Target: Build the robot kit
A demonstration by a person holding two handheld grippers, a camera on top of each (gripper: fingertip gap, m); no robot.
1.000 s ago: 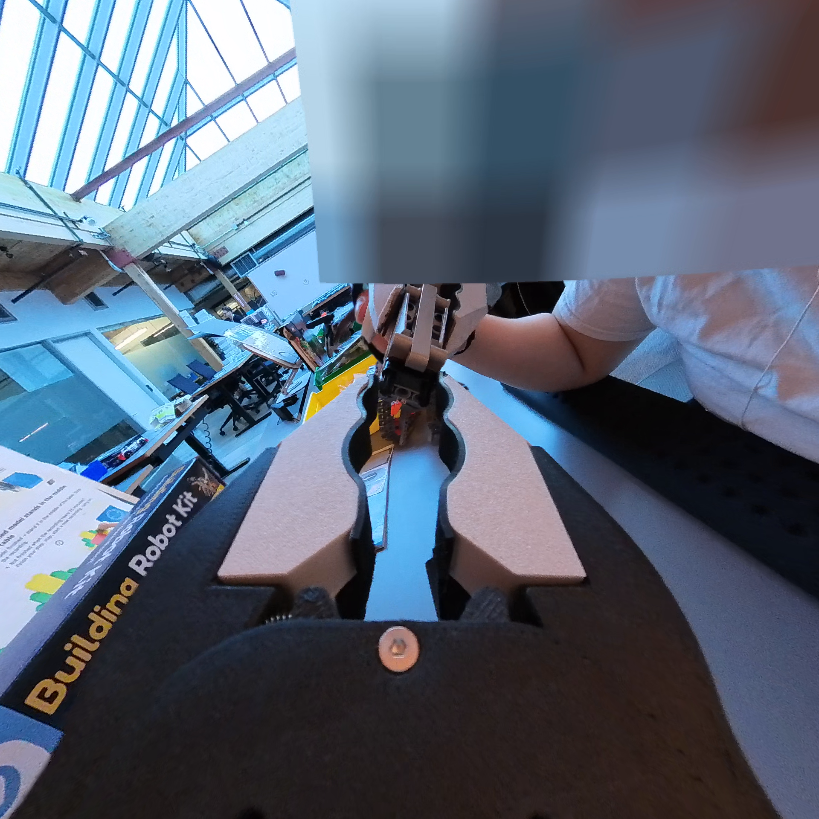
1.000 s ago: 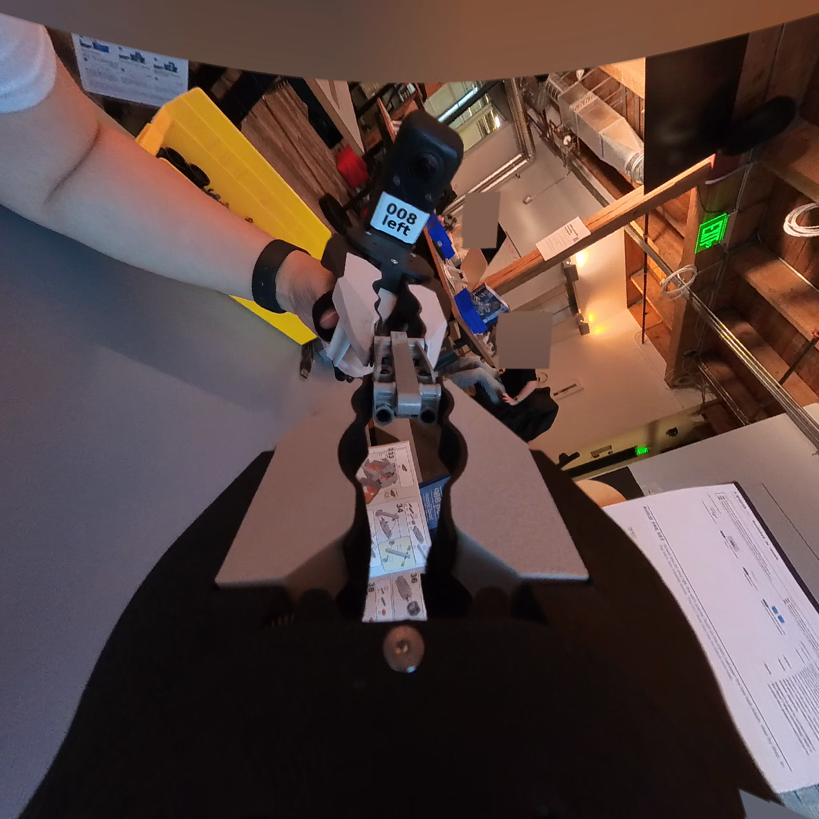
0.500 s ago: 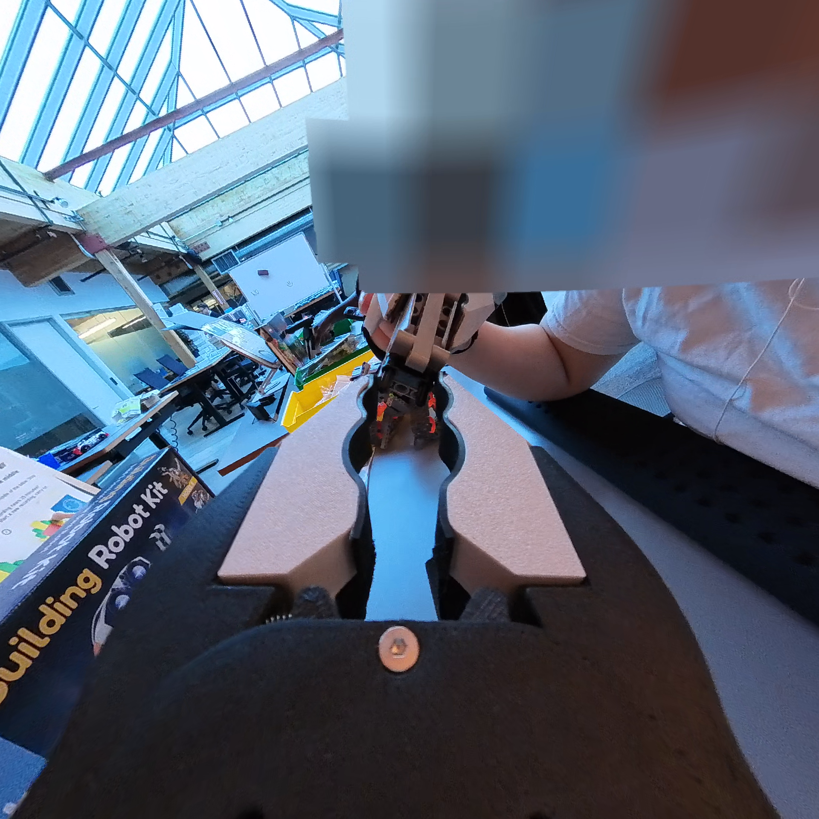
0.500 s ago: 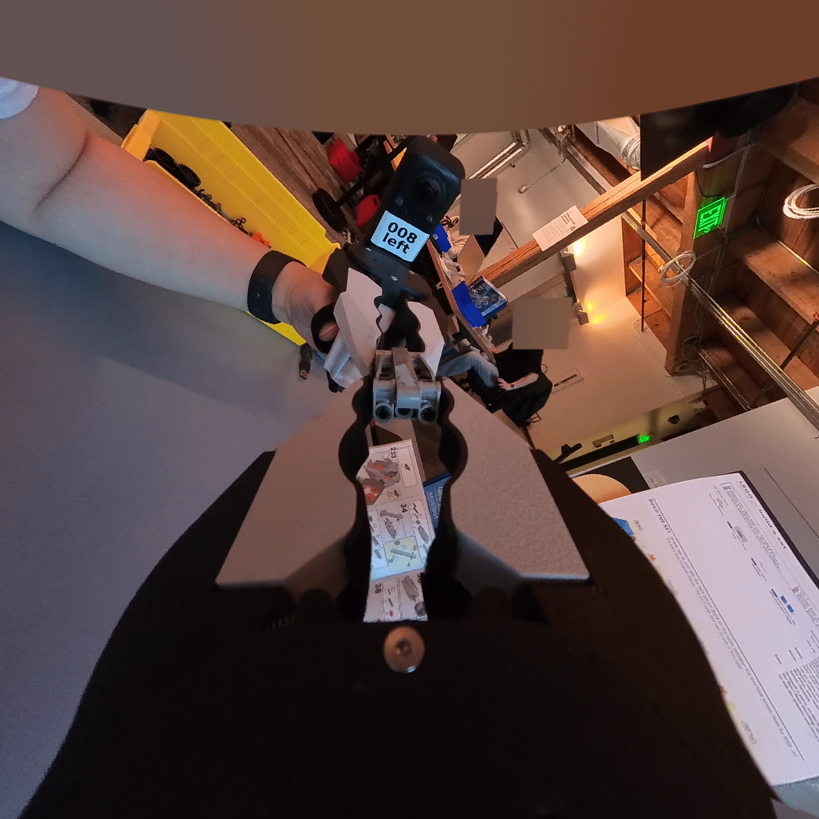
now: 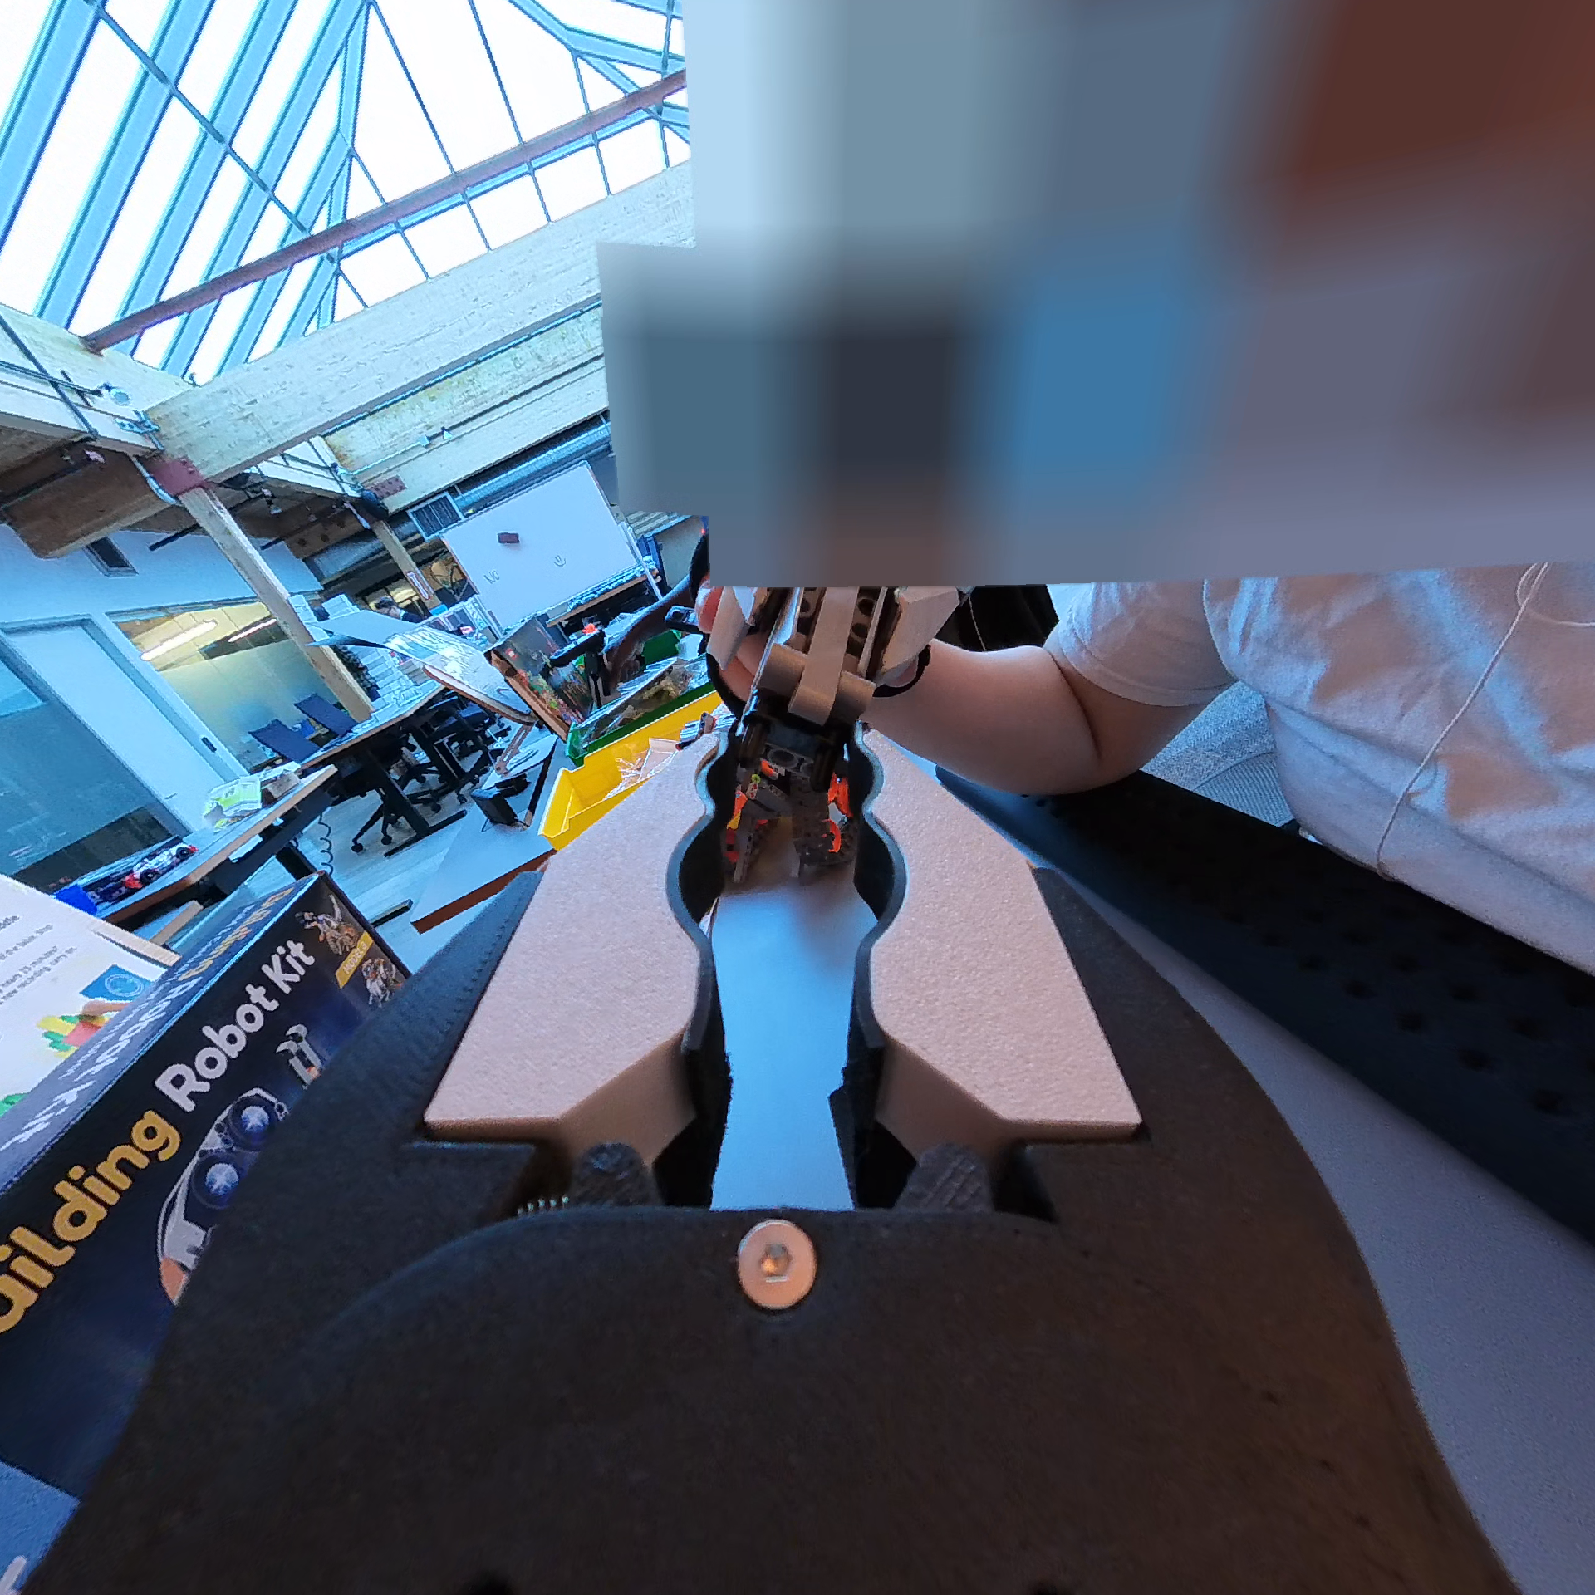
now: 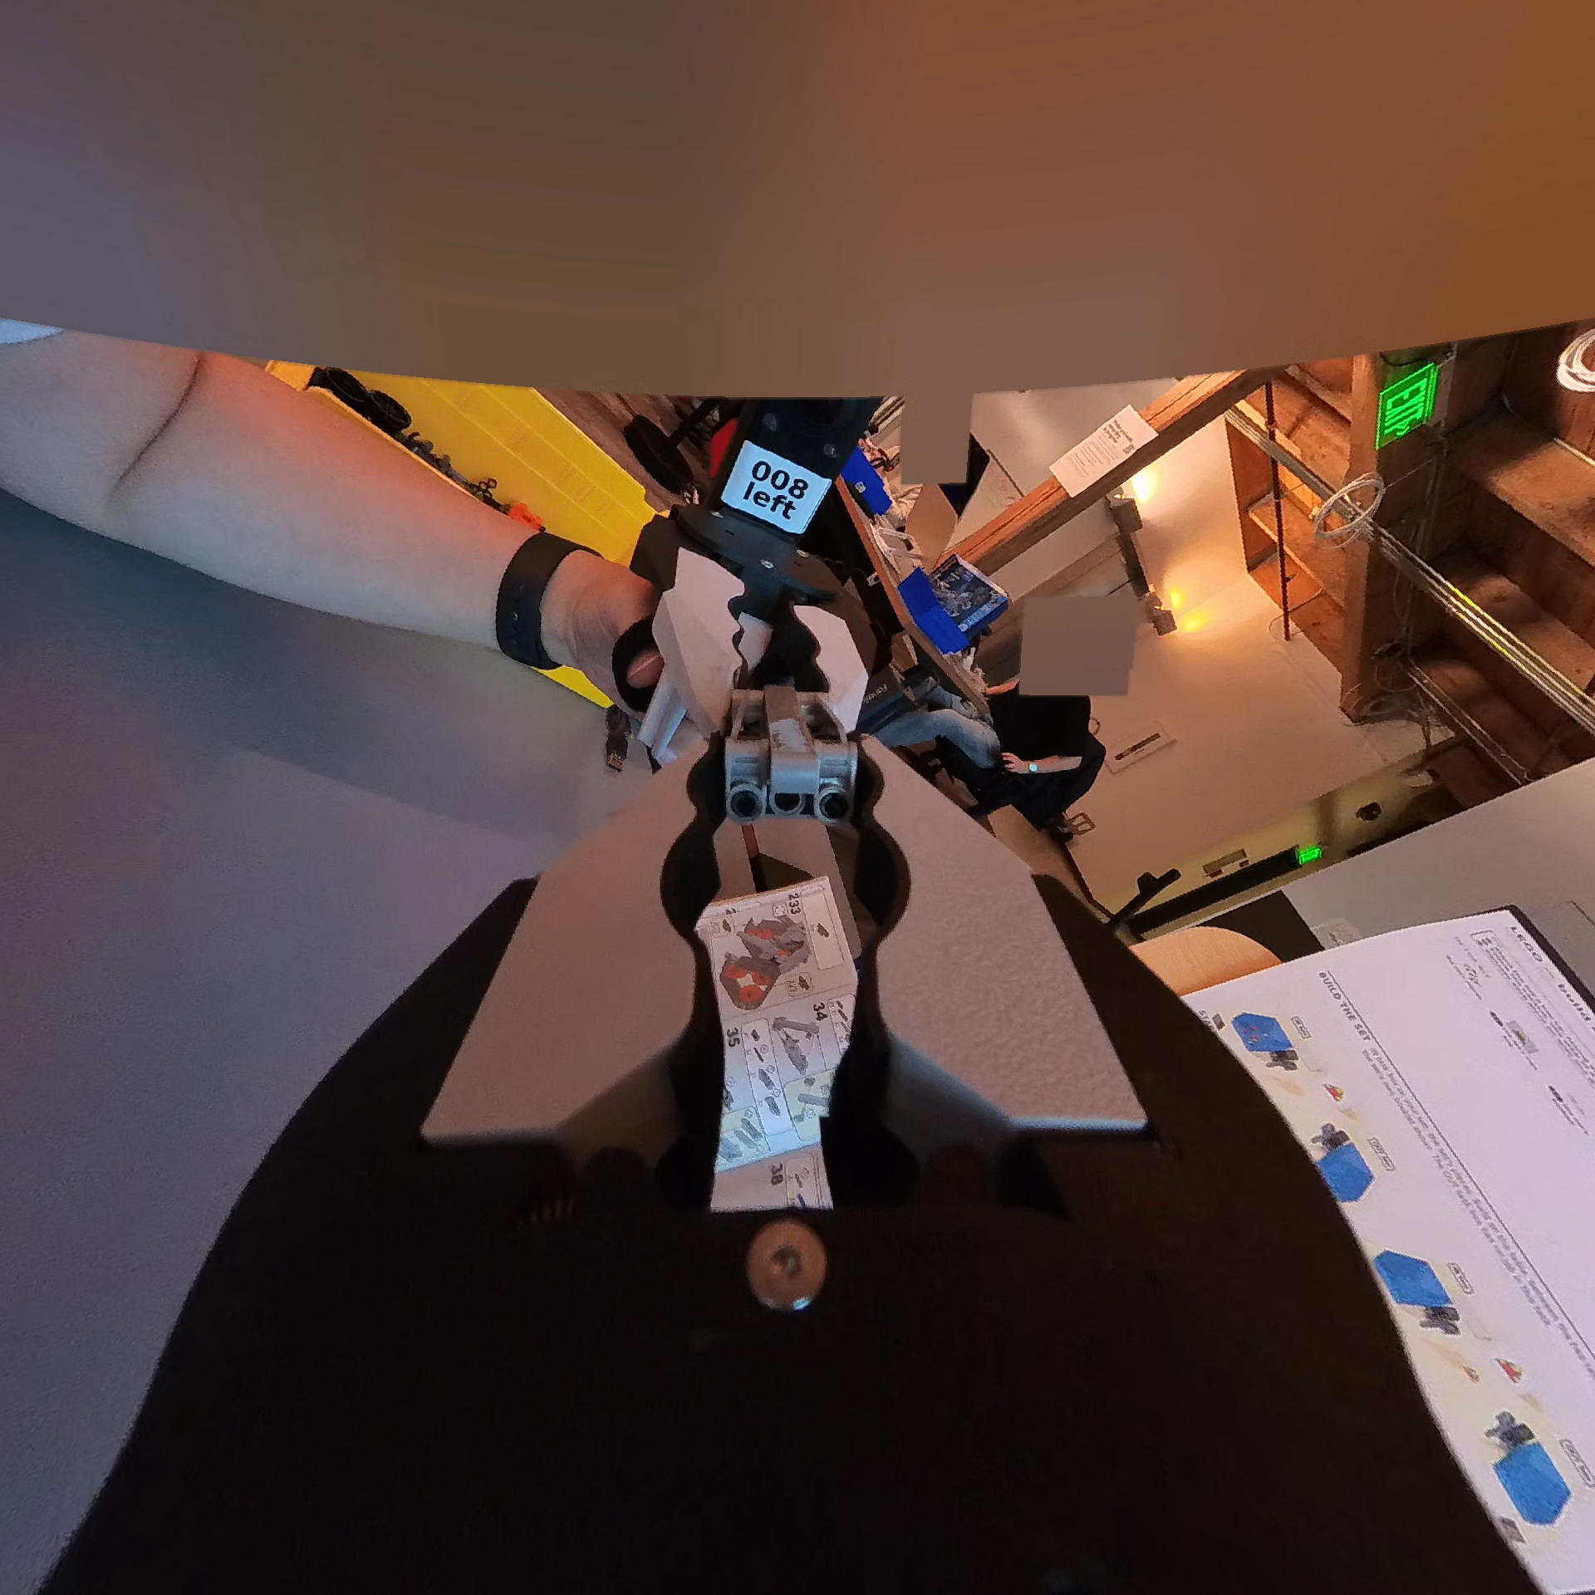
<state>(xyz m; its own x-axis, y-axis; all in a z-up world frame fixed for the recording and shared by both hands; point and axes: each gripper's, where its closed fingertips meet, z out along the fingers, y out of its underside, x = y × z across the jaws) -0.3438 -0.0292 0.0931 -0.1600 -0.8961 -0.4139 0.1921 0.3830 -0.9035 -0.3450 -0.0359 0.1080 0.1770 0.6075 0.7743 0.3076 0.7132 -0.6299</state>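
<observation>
Both grippers meet nose to nose on one small grey-and-black plastic brick model with orange bits (image 5: 790, 803). The left gripper (image 5: 787, 798) clenches the model's dark, orange-flecked end between its fingertips. The right gripper (image 6: 787, 781) clamps the model's grey beam end. Below the model lies a white printed instruction booklet (image 6: 777, 1018) on the grey tabletop (image 6: 259, 863). Left of the model sits a dark blue cardboard kit box (image 5: 173, 1148); behind it, a yellow plastic bin (image 5: 604, 777).

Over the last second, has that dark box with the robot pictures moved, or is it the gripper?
Cannot tell for the box. It slid rightward against the left gripper, but the whiteboard shifted likewise, suggesting the gripper turned.
</observation>
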